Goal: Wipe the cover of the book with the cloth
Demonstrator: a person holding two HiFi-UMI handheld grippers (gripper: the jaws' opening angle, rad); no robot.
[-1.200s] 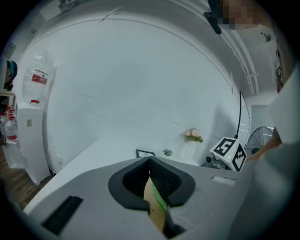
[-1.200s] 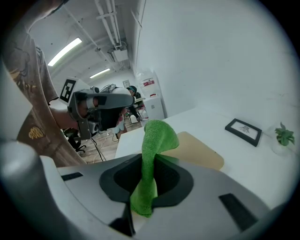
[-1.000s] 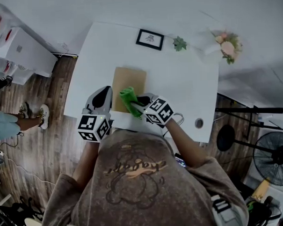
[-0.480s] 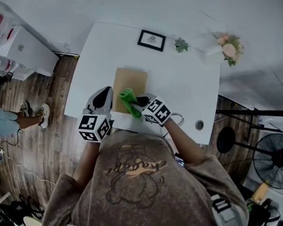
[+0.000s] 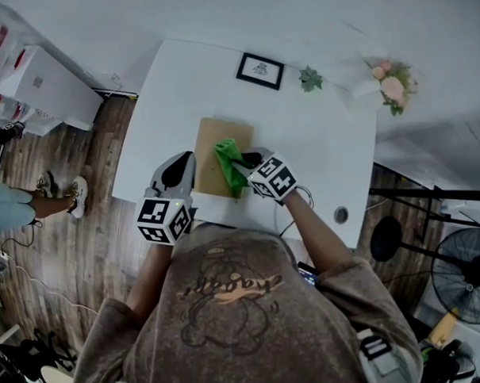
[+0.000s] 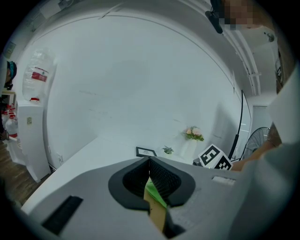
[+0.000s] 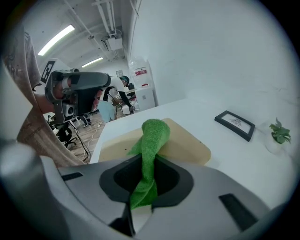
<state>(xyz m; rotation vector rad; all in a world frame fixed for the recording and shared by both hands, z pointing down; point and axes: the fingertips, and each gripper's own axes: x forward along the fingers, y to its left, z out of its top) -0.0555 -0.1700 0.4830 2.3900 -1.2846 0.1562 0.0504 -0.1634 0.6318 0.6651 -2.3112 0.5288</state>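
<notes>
A framed picture (image 5: 259,70), a small plant (image 5: 310,79) and flowers (image 5: 391,83) line the upper edge of the white table (image 5: 326,159), well apart from the tan book (image 5: 213,148) at frame centre. The right gripper (image 5: 248,162) pinches the green cloth (image 5: 229,159), which lies bunched on the cover. The left gripper (image 5: 180,164), its tongs pressed together, sits at the book's left edge. Whether it touches the book cannot be told. The person's torso hides the table's lower edge.

The right tool (image 5: 249,162) holds a green cloth (image 5: 230,164) on the book (image 5: 210,154)
</notes>
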